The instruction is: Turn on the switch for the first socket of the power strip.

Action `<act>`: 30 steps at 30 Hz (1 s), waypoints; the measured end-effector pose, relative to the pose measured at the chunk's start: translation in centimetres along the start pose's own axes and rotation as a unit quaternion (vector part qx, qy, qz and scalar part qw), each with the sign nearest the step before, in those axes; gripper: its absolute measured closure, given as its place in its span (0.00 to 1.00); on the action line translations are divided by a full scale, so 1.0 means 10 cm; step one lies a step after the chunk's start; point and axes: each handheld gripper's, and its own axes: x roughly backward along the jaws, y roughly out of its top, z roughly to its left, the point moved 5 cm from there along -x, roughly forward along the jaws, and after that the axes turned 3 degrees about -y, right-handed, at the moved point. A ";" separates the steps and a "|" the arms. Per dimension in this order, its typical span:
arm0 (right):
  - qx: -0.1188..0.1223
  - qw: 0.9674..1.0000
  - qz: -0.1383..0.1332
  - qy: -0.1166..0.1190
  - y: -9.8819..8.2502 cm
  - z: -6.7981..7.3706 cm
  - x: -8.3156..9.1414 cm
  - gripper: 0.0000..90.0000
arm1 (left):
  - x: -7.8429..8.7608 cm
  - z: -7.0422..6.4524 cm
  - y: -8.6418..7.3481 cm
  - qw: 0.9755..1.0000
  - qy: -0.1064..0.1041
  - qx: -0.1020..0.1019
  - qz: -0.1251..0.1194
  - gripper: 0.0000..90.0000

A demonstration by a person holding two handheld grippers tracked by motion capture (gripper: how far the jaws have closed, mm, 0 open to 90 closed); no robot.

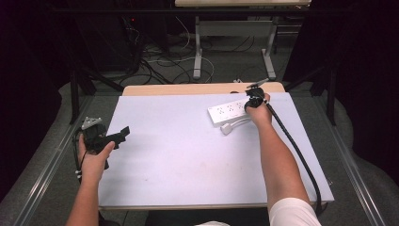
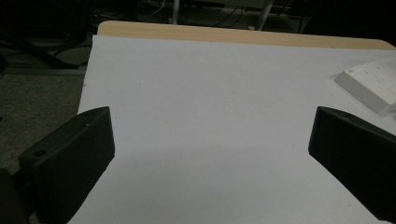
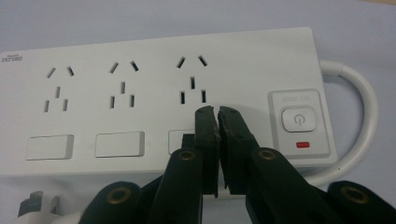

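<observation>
On the near left of the counter (image 1: 188, 155), covered with a pale sheet: left tongs (image 1: 123, 133) held in the left hand (image 1: 94, 157), above the sheet near its left edge, pointing toward the middle. In the left gripper view, black jaws wide apart with bare sheet between them, holding nothing; a corner of the white power strip (image 2: 371, 84) far off at the right edge. Farther along, on the right side, a bare forearm (image 1: 277, 155) reaching forward, with a black cable (image 1: 296, 150) trailing back beside it to the near edge. At its end, right tongs (image 1: 254, 96) in the right hand (image 1: 259, 110), at the right end of the power strip (image 1: 228, 113). In the right gripper view, right tongs (image 3: 218, 112) with jaws pressed nearly together, gripping nothing, tips over the strip's face just below the third socket (image 3: 191, 79) and left of the power button (image 3: 299, 120) with its red indicator (image 3: 302, 144). White cord (image 3: 364, 121) looping from the strip's right end; white plug (image 3: 39, 205) lying just beside the strip's near side. Beyond the sheet, a bare wooden strip of counter (image 1: 188, 89), then floor with tangled cables (image 1: 160, 61).
</observation>
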 end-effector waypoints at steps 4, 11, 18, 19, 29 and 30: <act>0.002 1.000 0.001 -0.002 0.00 -0.01 0.00 0.97 | 0.00 0.00 0.00 1.000 0.001 0.000 0.001 0.00; 0.002 1.000 0.000 -0.001 0.00 0.00 0.00 0.97 | 0.00 0.00 0.00 1.000 0.000 -0.001 0.000 0.00; -0.005 1.000 0.001 0.003 -0.01 -0.01 0.00 0.97 | 0.00 0.00 0.00 1.000 0.001 0.000 0.001 0.00; -0.005 1.000 0.001 0.003 -0.01 -0.01 0.00 0.97 | 0.00 0.00 0.00 1.000 0.000 0.000 0.001 0.00; -0.014 1.000 -0.001 0.006 -0.01 -0.01 0.00 0.97 | -0.01 0.00 0.00 1.000 0.001 -0.001 -0.001 0.00; -0.017 1.000 -0.002 0.005 -0.01 -0.01 0.00 0.97 | -0.01 0.00 0.00 1.000 0.001 -0.001 -0.001 0.00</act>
